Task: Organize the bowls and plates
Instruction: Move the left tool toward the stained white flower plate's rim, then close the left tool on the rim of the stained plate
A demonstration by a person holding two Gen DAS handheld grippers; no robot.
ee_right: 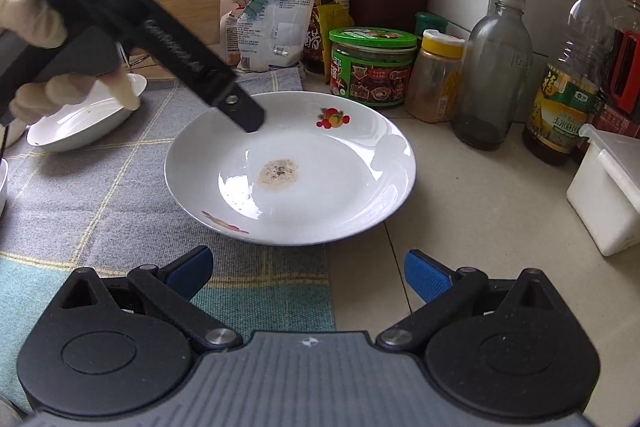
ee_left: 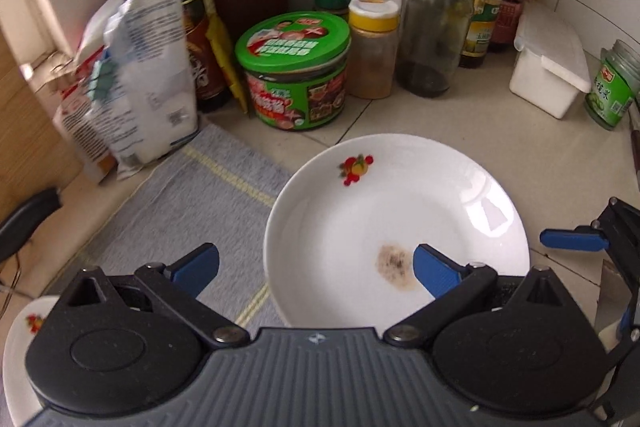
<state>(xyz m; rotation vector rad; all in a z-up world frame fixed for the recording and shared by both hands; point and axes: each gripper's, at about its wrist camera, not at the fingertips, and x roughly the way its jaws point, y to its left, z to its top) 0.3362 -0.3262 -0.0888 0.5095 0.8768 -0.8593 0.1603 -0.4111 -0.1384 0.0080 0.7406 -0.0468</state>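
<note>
Left wrist view first: closest to the camera is the left gripper [ee_left: 316, 269], blue-tipped fingers [ee_left: 196, 265] spread wide with nothing between them. Its right-side fingertip hangs over the white plate [ee_left: 440, 187], which has a fruit print near the far rim and a brownish stain [ee_left: 394, 265] in the middle. The plate sits partly on the grey cloth mat [ee_left: 192, 203] and partly on the tiled counter [ee_left: 500, 123]. Down in the bottom left corner there's the edge of another white dish [ee_left: 20, 347] with the same fruit print. On the right edge you can see part of the right gripper [ee_left: 572, 239]. Behind the plate: a green-lidded jar [ee_left: 294, 71], a yellow-capped spice bottle [ee_left: 372, 51], a clear glass bottle with a red cap [ee_left: 436, 27], a white plastic box [ee_left: 552, 67] and some bags [ee_left: 140, 79] on the left.

Right wrist view: nearest is the right gripper [ee_right: 308, 273], fingers also wide apart and empty, sitting just short of the plate's near rim. The plate [ee_right: 320, 187] lies across the mat's edge, stain dead centre. The black body of the left gripper [ee_right: 140, 15] crosses in from the upper left, held by a gloved hand [ee_right: 40, 27], its tip above the plate's far-left rim. Behind that hand, a shallow white bowl [ee_right: 80, 123] rests on the mat [ee_right: 100, 187].
</note>
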